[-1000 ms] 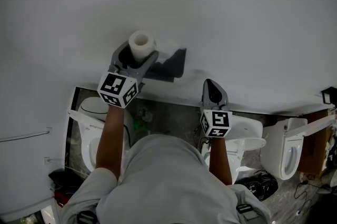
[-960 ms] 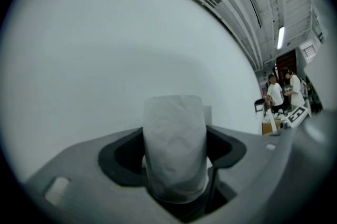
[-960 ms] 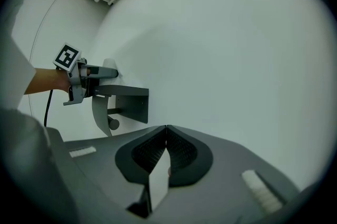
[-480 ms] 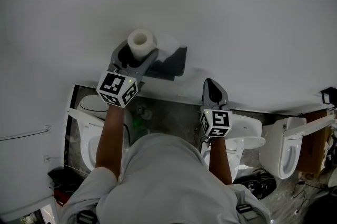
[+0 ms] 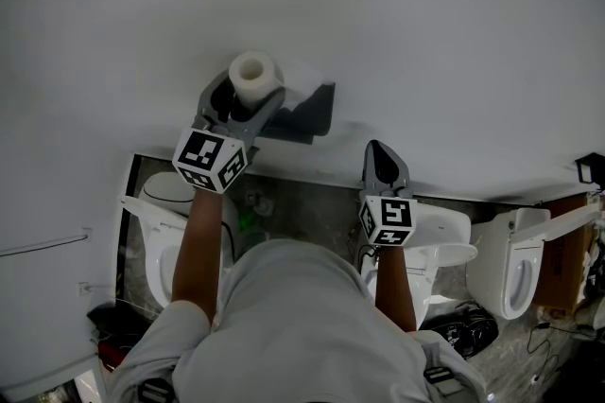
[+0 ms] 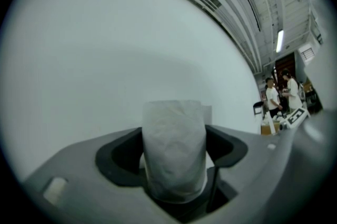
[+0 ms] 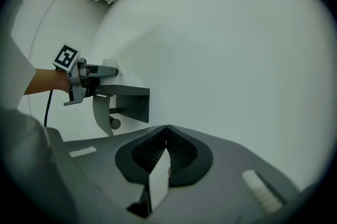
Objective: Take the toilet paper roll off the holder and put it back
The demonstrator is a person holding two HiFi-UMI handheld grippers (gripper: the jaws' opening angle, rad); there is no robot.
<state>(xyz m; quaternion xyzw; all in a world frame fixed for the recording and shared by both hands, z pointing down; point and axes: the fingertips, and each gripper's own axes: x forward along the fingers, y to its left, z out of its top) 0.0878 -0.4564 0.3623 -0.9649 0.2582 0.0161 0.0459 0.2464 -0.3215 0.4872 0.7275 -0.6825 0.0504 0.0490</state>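
Nearest my body, right claw (image 5: 376, 148): jaws pressed together with nothing between them, pointed at the wall and idle, well apart from the work.
Further out, left claw (image 5: 248, 100): clamped on the toilet paper roll (image 5: 254, 75), one jaw on each side of its curved face, with the roll's round end turned up toward my head camera.
Roll position: off the holder (image 5: 307, 115) and held just beside its left end. I cannot tell whether it brushes the bracket.
Holder: a grey bracket fixed to the wall (image 5: 425, 23). From the right claw's camera, the peg under its cover plate looks bare.
Change over the last second: very little. The left claw and roll have crept a touch upward, and the right claw has not moved. A pale patch now shows just right of the roll, possibly a loose sheet, though I can't be sure.
Meaning for the task: I judge the removal half done and the return still to come. The roll is poised at the holder, not yet on it.
Next move, as I read it: line the core up with the peg and slide it on, minding any loose sheet.
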